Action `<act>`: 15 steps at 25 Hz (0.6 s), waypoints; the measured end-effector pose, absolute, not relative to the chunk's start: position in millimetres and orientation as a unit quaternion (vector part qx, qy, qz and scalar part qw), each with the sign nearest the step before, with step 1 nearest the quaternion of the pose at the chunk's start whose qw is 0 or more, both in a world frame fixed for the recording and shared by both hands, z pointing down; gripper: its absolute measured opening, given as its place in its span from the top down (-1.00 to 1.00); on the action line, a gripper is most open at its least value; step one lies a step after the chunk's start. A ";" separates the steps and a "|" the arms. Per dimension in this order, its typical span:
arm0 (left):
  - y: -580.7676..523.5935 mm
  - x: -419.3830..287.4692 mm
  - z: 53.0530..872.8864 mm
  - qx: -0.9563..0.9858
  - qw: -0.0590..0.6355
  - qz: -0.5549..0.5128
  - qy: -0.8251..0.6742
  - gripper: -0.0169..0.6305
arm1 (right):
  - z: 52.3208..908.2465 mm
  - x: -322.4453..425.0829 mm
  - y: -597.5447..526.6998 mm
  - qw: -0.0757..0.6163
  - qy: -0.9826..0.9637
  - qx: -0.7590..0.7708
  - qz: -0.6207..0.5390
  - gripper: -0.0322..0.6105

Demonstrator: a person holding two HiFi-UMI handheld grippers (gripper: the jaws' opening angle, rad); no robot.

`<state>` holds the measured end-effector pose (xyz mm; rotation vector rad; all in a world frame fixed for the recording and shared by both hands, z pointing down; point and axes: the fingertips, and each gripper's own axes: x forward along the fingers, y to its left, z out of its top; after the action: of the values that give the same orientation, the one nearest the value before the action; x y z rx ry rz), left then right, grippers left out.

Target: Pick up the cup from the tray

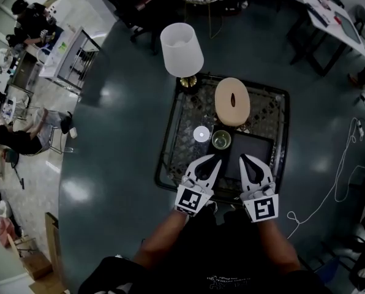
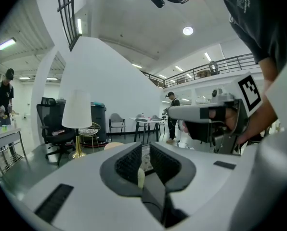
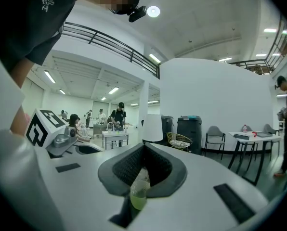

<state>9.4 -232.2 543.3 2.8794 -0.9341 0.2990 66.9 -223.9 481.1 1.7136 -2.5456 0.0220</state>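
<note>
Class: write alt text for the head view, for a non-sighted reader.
From above, a person holds the left gripper and right gripper over the near edge of a lattice table, pointing towards a green cup at the corner of a dark tray. A white lamp stands behind.

Both forearms reach forward, side by side; left gripper [image 1: 214, 159] jaws a crack apart, right gripper [image 1: 244, 158] jaws closed together

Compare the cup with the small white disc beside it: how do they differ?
The cup is greenish and dark, the disc bright white. The cup is hollow with a rim; the disc looks flat. The cup is slightly wider. Both are round and sit side by side.
</note>
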 end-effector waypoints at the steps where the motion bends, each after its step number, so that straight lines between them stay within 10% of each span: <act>1: -232.3 10.1 548.3 0.945 0.048 0.105 -0.307 0.78 | 481.9 67.0 -223.3 0.036 -0.829 0.559 0.008 0.87; 8: -241.1 18.2 593.4 0.936 0.039 0.152 -0.316 -0.06 | 488.9 69.4 -222.4 0.040 -0.828 0.559 0.018 0.87; 15: -269.0 16.2 658.1 0.914 0.074 0.188 -0.353 -0.27 | 487.0 73.6 -221.3 0.044 -0.826 0.562 0.020 0.87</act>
<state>16.2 -269.0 658.1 2.7420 -1.0582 0.5634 73.6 -221.3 487.0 1.7169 -2.5240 0.0622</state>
